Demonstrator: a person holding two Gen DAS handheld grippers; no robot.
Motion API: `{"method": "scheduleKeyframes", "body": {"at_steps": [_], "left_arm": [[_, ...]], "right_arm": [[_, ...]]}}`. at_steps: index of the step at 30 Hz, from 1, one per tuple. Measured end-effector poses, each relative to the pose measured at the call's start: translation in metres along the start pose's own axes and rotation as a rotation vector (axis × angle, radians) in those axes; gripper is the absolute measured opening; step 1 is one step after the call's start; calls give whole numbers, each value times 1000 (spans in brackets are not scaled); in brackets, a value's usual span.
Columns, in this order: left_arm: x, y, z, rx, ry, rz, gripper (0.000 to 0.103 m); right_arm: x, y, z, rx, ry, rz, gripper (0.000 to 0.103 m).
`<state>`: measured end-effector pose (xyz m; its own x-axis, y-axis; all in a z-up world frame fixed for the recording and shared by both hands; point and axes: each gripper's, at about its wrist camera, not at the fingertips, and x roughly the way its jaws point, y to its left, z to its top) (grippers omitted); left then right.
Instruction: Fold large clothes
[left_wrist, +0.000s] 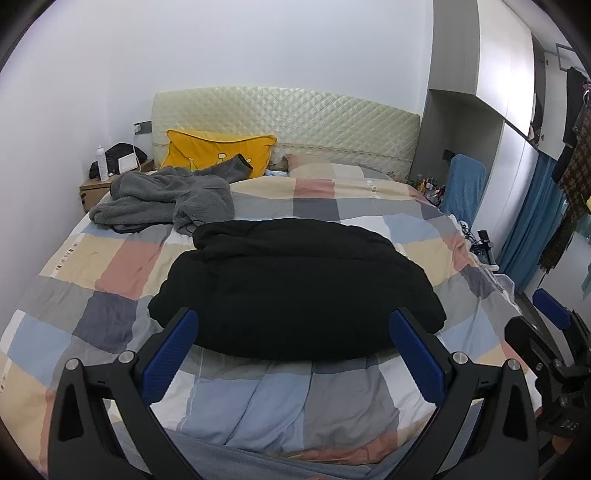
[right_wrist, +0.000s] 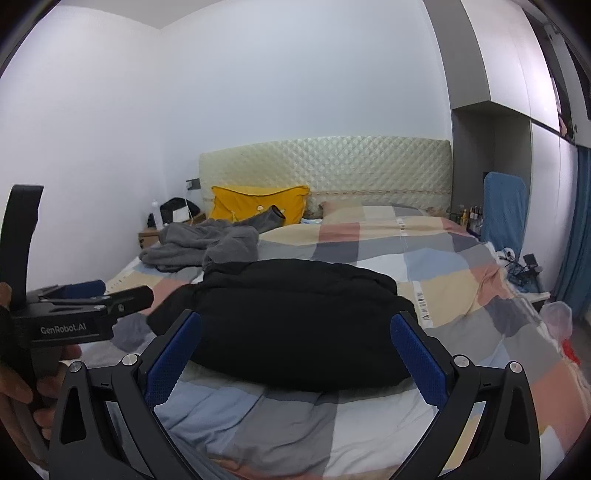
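Two wide-open, empty claws, left claw (left_wrist: 293, 354) and right claw (right_wrist: 295, 356), face the bulky, soft black jacket (left_wrist: 295, 284) near the bed's (left_wrist: 110, 269) foot edge; best pinched at its near hem corners, I judge.

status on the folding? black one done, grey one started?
Black garment looks folded into a compact bundle on the quilt. In hand: nothing; left hand-held gripper and right hand-held gripper are both open, above the bed. Left: grey fleece garment, crumpled near the yellow pillow.

Black hand-held gripper (left_wrist: 291, 354) frames carry blue textured pads (left_wrist: 168, 356) and silver screws.
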<state>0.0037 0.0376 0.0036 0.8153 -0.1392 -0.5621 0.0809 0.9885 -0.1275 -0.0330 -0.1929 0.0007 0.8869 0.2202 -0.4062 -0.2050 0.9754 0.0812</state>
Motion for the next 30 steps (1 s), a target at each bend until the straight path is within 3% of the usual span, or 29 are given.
{"method": "scheduleKeyframes", "body": {"at_steps": [30], "left_arm": [[-9,-8,1,26,-8,-7,103]], "right_arm": [[-4,-2,-2,14,-12,-21,103]]}}
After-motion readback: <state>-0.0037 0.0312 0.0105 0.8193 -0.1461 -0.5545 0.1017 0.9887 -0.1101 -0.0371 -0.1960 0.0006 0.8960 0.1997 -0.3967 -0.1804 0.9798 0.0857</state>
